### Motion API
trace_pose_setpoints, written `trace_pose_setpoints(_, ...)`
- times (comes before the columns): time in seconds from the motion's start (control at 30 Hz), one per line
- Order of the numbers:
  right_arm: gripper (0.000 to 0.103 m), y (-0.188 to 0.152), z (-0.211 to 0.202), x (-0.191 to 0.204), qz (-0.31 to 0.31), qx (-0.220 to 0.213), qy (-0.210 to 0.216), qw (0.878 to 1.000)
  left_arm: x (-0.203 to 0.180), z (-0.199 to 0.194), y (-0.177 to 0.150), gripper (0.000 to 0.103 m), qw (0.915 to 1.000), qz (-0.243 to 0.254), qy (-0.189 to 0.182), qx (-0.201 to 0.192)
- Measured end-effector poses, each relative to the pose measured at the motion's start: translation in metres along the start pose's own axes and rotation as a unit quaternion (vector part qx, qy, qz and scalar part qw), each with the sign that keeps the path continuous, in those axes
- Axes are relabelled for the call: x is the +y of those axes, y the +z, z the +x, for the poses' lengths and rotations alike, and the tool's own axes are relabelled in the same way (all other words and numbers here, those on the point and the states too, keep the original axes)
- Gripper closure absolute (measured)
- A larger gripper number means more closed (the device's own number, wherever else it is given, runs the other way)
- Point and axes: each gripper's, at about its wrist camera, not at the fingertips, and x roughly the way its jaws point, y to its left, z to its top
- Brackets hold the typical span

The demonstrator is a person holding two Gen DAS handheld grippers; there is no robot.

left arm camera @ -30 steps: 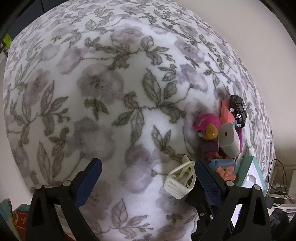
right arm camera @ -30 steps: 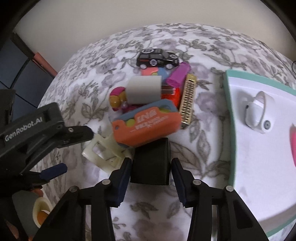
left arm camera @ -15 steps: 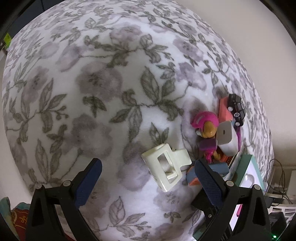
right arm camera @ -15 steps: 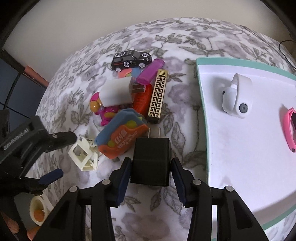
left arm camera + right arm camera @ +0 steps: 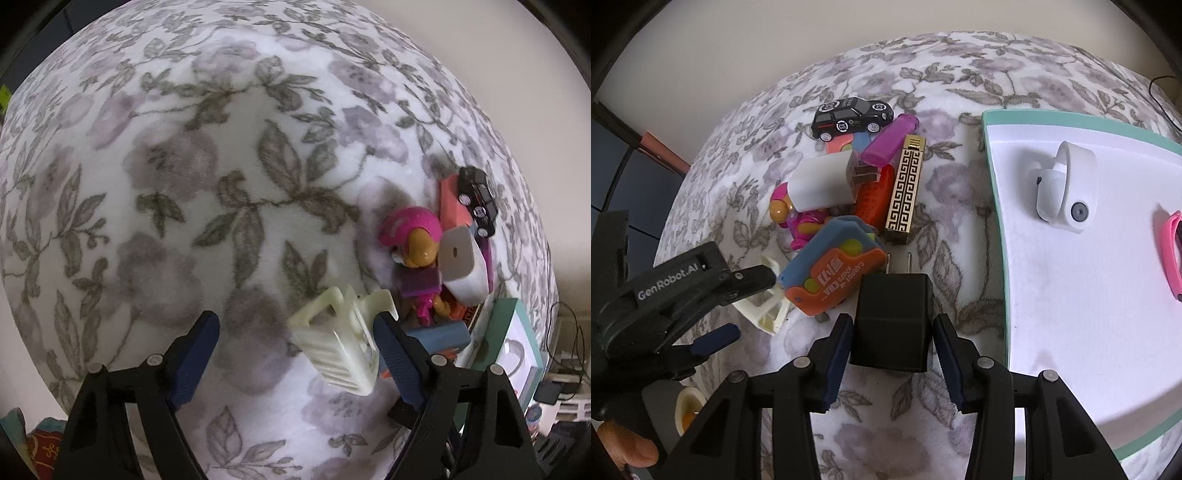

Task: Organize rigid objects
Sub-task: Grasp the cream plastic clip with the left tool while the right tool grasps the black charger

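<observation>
Left gripper (image 5: 295, 328) jaws closing; cream clip (image 5: 340, 343) between them, against right pad, on floral blanket (image 5: 221, 166).

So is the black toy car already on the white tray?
No: in the right wrist view the black toy car sits on the floral cloth at the far end of the pile, left of the white tray.

A floral blanket (image 5: 229, 177) with grey leaves and mauve blooms covers the surface. Behind it stands a plain cream wall (image 5: 746, 48). Black cables (image 5: 565, 354) trail at the right edge
</observation>
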Motion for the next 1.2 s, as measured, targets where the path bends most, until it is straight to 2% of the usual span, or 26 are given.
trace_pose_setpoints(0.13,0.055,0.0,0.001,0.0,0.001,0.001,0.001,1.0,-0.005,0.001,-0.001,0.02,0.9998,0.019,0.0,-0.004)
trace_pose_setpoints(0.2,0.055,0.0,0.001,0.0,0.001,0.001,0.002,1.0,-0.003,0.0,0.0,0.031,0.9998,0.017,-0.011,-0.006)
trace_pose_setpoints(0.3,0.054,0.001,0.001,0.0,0.0,0.002,0.0,1.0,-0.004,-0.003,0.003,0.041,0.9995,0.015,-0.027,-0.012)
trace_pose_setpoints(0.53,0.054,0.001,0.002,0.001,-0.001,0.002,-0.001,1.0,-0.01,0.0,0.003,0.043,0.999,0.029,-0.034,-0.007)
trace_pose_setpoints(0.63,0.054,0.001,0.002,0.001,-0.001,0.003,0.0,1.0,-0.005,0.001,0.005,0.051,0.9983,0.016,-0.056,-0.003)
trace_pose_setpoints(0.7,0.054,0.001,0.002,0.0,-0.001,0.003,0.0,1.0,-0.003,-0.002,0.006,0.065,0.9973,0.01,-0.073,-0.006)
trace_pose_setpoints(0.97,0.054,0.001,0.002,0.001,0.0,0.004,0.002,1.0,0.005,-0.002,0.006,0.067,0.9949,-0.01,-0.1,0.004)
trace_pose_setpoints(1.2,0.055,0.001,0.002,0.0,0.002,0.005,0.004,1.0,0.004,-0.008,0.004,0.068,0.996,0.0,-0.089,-0.004)
